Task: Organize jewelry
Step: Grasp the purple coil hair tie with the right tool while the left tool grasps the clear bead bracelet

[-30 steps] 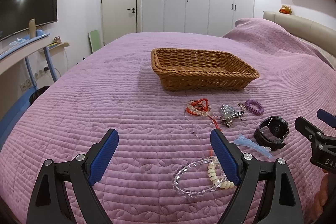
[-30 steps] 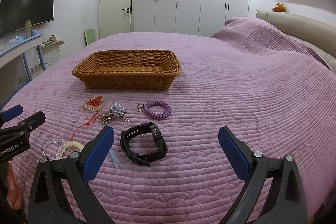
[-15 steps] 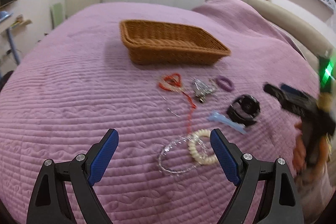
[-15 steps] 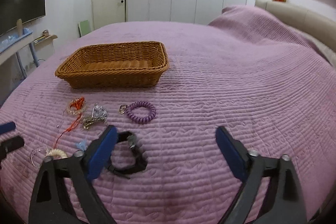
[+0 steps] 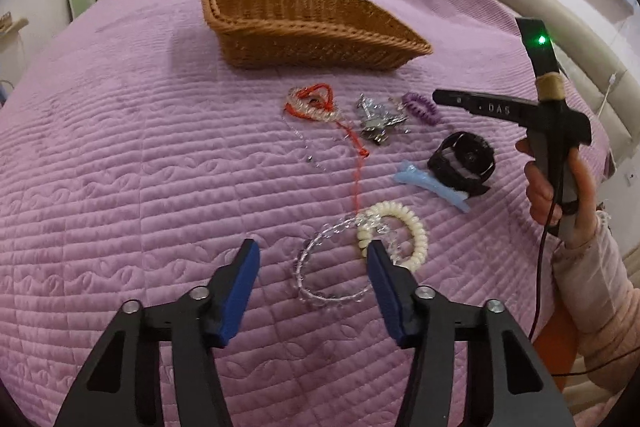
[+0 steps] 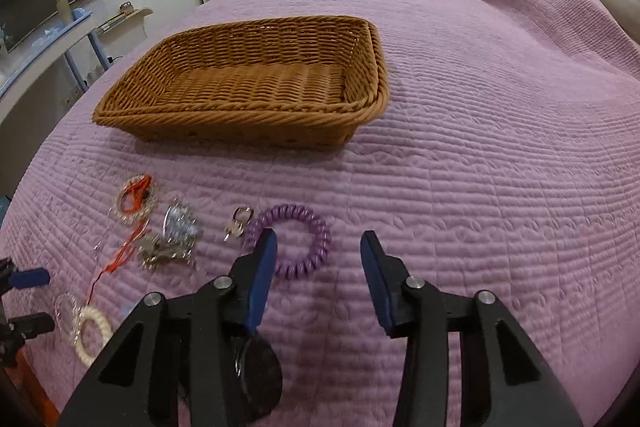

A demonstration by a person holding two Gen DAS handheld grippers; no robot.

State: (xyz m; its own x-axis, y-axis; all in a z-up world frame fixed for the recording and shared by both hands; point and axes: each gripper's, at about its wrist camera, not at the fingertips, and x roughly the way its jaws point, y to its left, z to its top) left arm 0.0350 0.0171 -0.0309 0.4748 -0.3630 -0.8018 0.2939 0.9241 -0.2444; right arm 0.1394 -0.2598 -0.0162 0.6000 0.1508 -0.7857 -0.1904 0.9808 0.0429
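Across the lower centre of the left wrist view we list the left gripper (image 5: 314, 257), jaws half apart and closing, with the clear bead bracelet (image 5: 332, 267) lying between them, not yet pinched. Its right finger overlaps the cream coil band (image 5: 394, 233), which crosses that bracelet. Mid-frame right: black watch (image 5: 464, 161), blue clip (image 5: 428, 185), silver pieces (image 5: 378, 119), red cord bracelet (image 5: 314, 105). Upper centre: wicker basket (image 5: 312, 23), nothing in it. In the right wrist view, the right gripper (image 6: 318, 253) closes, half open, over the purple coil band (image 6: 294, 241), holding nothing. Risks, in our judgement: the left jaws may catch both loops together; the purple coil may slip or spring out on the soft purple quilt (image 6: 480, 187).
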